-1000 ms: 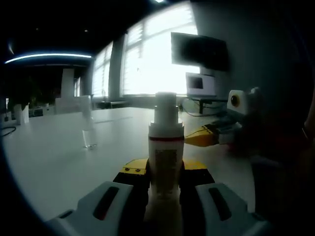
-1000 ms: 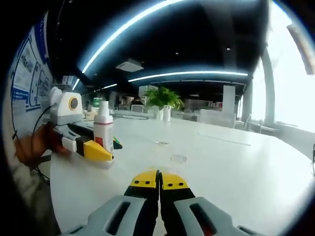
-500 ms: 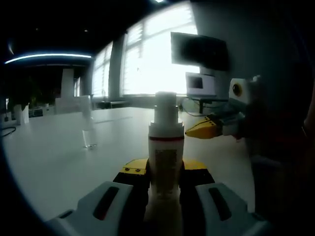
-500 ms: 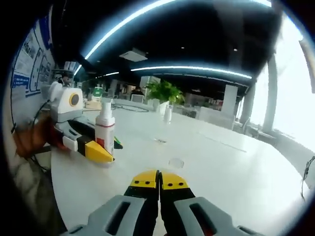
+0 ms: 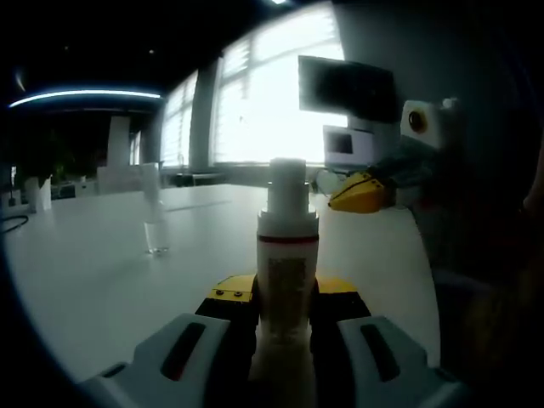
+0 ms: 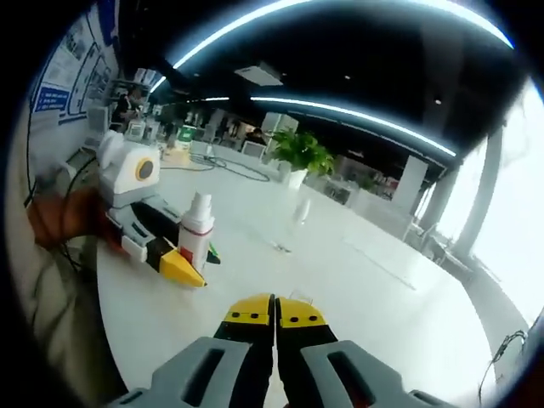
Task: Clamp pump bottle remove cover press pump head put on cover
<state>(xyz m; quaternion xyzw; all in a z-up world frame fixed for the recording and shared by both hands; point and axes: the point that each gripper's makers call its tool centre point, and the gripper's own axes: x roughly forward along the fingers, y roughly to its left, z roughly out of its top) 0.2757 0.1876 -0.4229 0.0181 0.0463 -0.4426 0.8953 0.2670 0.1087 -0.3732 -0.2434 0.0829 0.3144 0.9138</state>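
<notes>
A white pump bottle (image 5: 287,272) with a red band stands upright on the white table (image 5: 85,280), its bare pump head on top. My left gripper (image 5: 287,296) is shut on the bottle's body. The clear cover (image 5: 154,219) stands alone on the table, to the left and farther away. My right gripper (image 5: 360,194) hangs in the air to the right of the pump head, at about its height, with its yellow tips together. From the right gripper view, my right gripper (image 6: 274,308) is shut on nothing, and the left gripper (image 6: 189,260) holds the bottle (image 6: 197,235) at the left.
A dark monitor (image 5: 344,85) and a small screen (image 5: 344,144) sit by bright windows behind the bottle. A potted plant (image 6: 302,153) stands far back on the table (image 6: 365,289). A person's hand (image 6: 64,223) holds the left gripper near the table's edge.
My right gripper has risen from near the table to about the pump head's height, staying shut. The left gripper, bottle and cover have not moved.
</notes>
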